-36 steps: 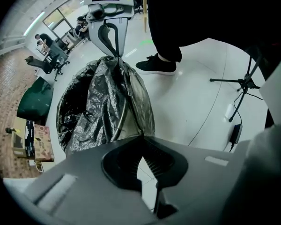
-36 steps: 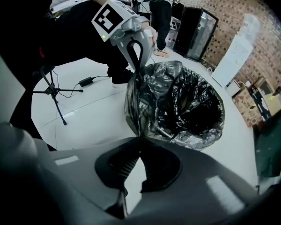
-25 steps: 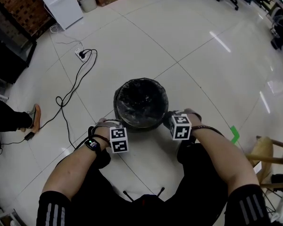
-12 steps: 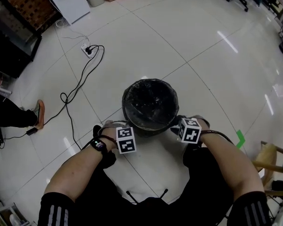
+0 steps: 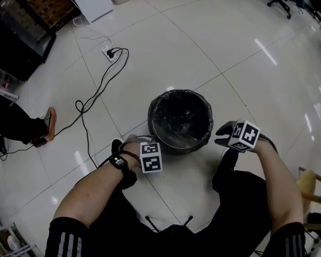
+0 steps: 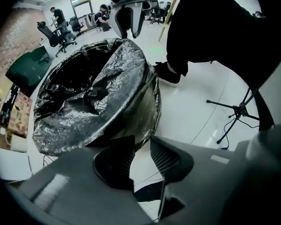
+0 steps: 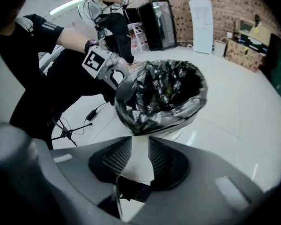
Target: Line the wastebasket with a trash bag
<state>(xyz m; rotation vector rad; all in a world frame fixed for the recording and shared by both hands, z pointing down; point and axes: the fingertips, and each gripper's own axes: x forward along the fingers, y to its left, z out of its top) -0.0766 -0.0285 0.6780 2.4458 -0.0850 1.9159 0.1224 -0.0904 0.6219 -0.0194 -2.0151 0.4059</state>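
- Trash bag (image 5: 182, 115) lines wastebasket (image 5: 179, 148), edge folded over rim.
- L gripper (image 6: 141, 144) at wastebasket's near side, R gripper (image 7: 139, 144) apart from its right side; both jaws just opened, nothing between.
- Bare floor (image 5: 230, 52) round wastebasket; cable (image 5: 96, 92) well apart.

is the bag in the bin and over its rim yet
In and spread: the trash bag lines the wastebasket, its edge folded down over the rim.

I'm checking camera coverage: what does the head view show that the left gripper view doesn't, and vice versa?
Only the head view: the wristwatch on the person's left wrist and the power strip. Only the left gripper view: the jaws of the left gripper, just opening, apart, nothing between them. Both: the wastebasket with the trash bag folded over its rim.
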